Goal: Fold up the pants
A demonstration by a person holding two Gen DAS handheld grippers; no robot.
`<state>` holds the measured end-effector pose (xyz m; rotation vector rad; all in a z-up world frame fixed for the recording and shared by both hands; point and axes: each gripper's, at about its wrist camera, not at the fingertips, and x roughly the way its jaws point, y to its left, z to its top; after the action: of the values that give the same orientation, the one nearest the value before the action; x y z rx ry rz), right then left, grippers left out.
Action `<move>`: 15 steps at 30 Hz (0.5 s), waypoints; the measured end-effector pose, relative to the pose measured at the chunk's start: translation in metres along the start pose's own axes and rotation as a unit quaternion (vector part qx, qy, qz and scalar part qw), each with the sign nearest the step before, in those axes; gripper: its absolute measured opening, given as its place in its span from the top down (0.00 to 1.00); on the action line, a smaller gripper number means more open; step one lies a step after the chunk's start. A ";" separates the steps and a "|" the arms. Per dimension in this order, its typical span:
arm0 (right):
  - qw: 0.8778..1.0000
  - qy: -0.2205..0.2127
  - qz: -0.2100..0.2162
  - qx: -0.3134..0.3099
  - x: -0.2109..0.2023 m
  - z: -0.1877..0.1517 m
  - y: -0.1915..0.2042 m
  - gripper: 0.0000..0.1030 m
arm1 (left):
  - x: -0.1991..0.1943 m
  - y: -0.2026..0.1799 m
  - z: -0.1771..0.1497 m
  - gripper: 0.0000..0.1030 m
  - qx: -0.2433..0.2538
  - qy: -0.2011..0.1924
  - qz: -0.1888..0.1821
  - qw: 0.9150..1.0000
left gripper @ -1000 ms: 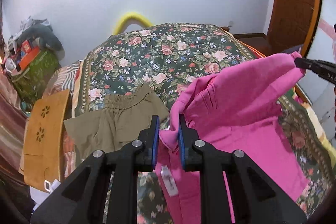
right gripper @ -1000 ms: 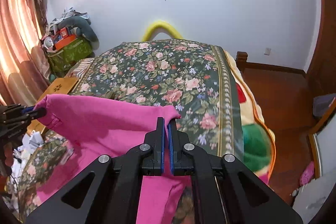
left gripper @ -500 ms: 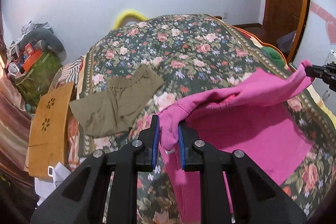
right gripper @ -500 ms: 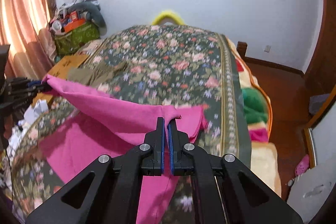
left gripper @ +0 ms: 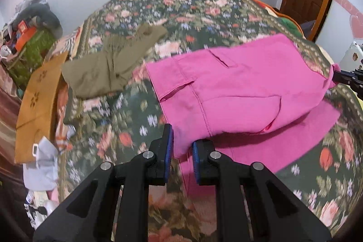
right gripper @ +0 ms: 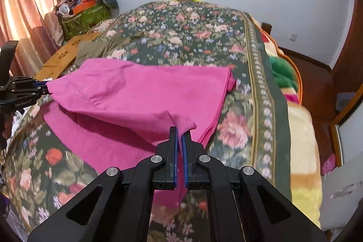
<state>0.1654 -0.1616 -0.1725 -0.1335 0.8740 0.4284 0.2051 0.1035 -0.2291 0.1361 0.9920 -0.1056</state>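
Pants (left gripper: 238,87) pinched at both ends. Your left gripper (left gripper: 182,146) clamps bunched fabric; right gripper (right gripper: 180,140), nearly closed, nips a thin edge.

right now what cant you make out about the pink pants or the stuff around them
- Left wrist view: the pink pants run behind the left gripper, so their near end is hidden.
- Right wrist view: the olive shorts are mostly covered by the raised pink cloth.
- Left wrist view: motion blur smears the floral blanket; its near pattern is unreadable.
- Left wrist view: the right gripper is cut off by the frame edge.
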 end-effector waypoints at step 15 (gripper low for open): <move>0.999 0.030 -0.002 0.024 -0.025 -0.037 -0.008 0.92 | -0.025 -0.008 -0.019 0.81 0.005 0.005 0.006 1.000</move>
<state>0.1280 -0.1875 -0.1775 -0.1049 0.9421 0.4013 0.1742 0.0991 -0.2189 0.1514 1.0010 -0.0987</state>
